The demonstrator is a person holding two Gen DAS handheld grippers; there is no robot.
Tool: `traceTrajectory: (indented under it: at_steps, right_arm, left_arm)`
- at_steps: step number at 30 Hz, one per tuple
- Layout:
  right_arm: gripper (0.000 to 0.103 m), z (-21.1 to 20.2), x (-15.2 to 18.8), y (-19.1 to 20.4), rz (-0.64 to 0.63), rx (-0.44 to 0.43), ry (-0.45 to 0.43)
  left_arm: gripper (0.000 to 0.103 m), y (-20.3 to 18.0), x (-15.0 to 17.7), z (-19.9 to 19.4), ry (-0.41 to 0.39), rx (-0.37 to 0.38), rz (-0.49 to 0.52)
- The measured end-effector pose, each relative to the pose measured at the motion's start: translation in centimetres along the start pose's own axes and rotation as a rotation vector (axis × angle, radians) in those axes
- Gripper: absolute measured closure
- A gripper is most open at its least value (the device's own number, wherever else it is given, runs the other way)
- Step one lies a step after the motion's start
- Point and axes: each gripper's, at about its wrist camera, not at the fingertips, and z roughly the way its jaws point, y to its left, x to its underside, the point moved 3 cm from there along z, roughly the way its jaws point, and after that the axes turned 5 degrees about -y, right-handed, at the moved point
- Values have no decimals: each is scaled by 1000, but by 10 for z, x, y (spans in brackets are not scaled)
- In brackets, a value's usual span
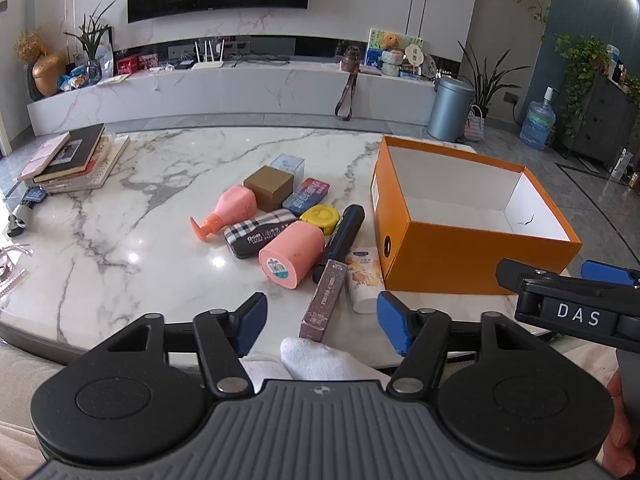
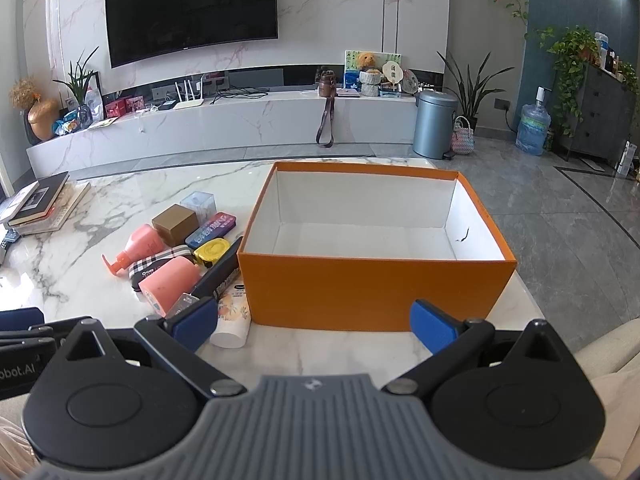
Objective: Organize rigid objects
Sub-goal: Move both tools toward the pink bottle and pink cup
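Two grippers: left gripper (image 1: 322,322) jaws parted, nothing between; right gripper (image 2: 314,326) jaws wide, empty.
Hidden: cream tube (image 1: 362,280) partly behind long purple box (image 1: 325,300).
Clutter: pink cup (image 1: 292,254), black tube (image 1: 340,242), plaid case (image 1: 258,234) bunched left of orange box (image 2: 376,288) on worktop (image 1: 132,216).
Right view only: box's empty white floor.
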Motion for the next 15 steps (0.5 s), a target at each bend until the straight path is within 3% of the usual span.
traceTrajectory:
  at_steps: [9,11,15]
  right_arm:
    - [3,22,8,-3,106,-28,41]
    - [14,32,9,-1,110,-56,72]
    - [26,55,10,9,109,-98,131]
  left_arm:
    - [42,7,-1,18,35,83,-8]
    - [50,6,-4,26,43,100,14]
    - [55,5,-12,50,96,163,48]
